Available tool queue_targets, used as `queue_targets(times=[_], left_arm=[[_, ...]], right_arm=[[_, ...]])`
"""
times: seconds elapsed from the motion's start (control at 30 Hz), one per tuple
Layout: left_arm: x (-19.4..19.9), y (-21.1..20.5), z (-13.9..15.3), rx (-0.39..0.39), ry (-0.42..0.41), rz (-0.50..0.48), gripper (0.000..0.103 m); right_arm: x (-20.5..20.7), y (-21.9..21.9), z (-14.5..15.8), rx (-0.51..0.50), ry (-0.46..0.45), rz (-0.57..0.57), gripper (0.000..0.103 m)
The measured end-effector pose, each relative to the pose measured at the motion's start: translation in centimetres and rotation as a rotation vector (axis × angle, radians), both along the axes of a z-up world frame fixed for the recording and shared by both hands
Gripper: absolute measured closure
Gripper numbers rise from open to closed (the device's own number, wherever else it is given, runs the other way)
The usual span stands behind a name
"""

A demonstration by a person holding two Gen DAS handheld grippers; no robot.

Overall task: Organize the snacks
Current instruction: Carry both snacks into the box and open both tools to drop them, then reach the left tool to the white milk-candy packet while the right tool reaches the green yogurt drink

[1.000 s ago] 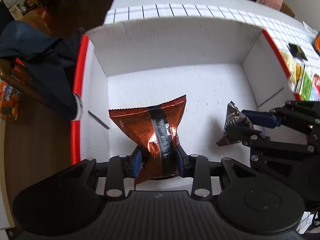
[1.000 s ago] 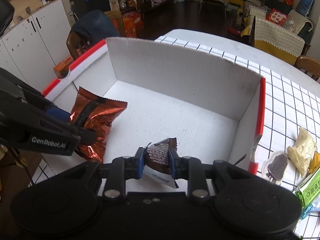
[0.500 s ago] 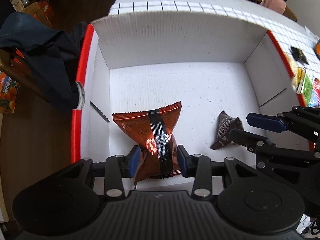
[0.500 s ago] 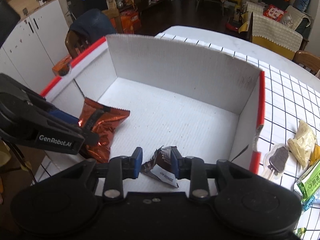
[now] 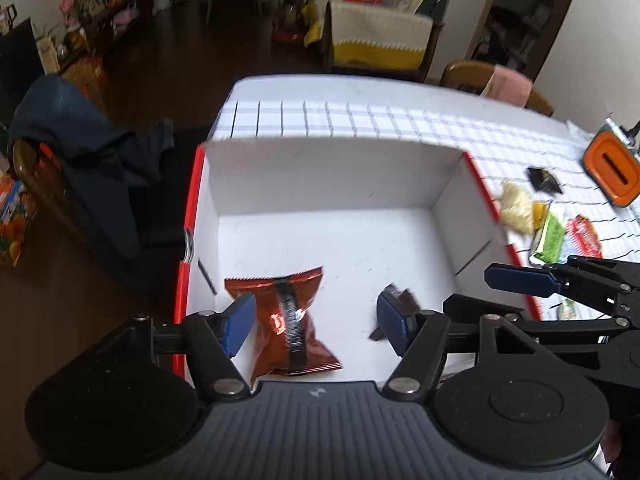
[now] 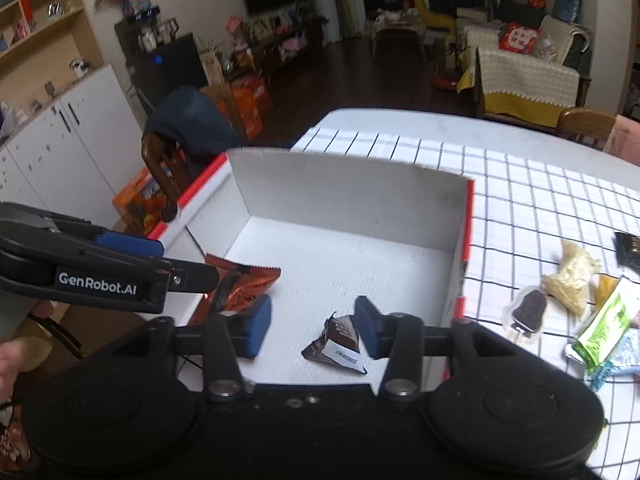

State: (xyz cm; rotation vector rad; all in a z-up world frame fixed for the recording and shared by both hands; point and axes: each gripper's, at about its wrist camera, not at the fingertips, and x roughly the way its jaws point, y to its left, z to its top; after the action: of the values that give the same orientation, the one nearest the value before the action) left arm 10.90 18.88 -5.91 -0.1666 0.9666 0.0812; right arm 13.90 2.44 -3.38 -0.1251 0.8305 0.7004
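Inside the white box (image 5: 332, 184) we see the orange packet (image 5: 286, 320) and brown packet (image 6: 340, 342) lying free (both grippers' fingers (image 5: 240, 322) spread apart).

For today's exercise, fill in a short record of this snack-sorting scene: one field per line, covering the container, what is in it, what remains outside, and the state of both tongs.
container: white box with red rim, open top, on the checked tablecloth
inside, left: orange foil packet, lying flat on the box floor
inside, right: small brown packet, lying on the box floor
outside, right of box: loose snacks on the cloth
left tongs: open, above the orange packet, holding nothing
right tongs: open, brown packet lies free between them
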Motion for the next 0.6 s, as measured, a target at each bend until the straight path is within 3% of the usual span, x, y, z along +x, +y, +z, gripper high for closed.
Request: queue_targets(times=[0.33, 0.6], left_arm=[[-2.1, -3.5, 2.9, 0.004, -0.125, -0.055, 0.021], [-2.4, -8.3, 3.4, 0.031, -0.189, -0.128, 0.020]], right_arm=[[-2.4, -4.3, 2.7, 0.080, -0.054, -0.075, 0.023], [-3.1, -9.1, 3.3, 0.099, -0.085, -0.146, 0.007]])
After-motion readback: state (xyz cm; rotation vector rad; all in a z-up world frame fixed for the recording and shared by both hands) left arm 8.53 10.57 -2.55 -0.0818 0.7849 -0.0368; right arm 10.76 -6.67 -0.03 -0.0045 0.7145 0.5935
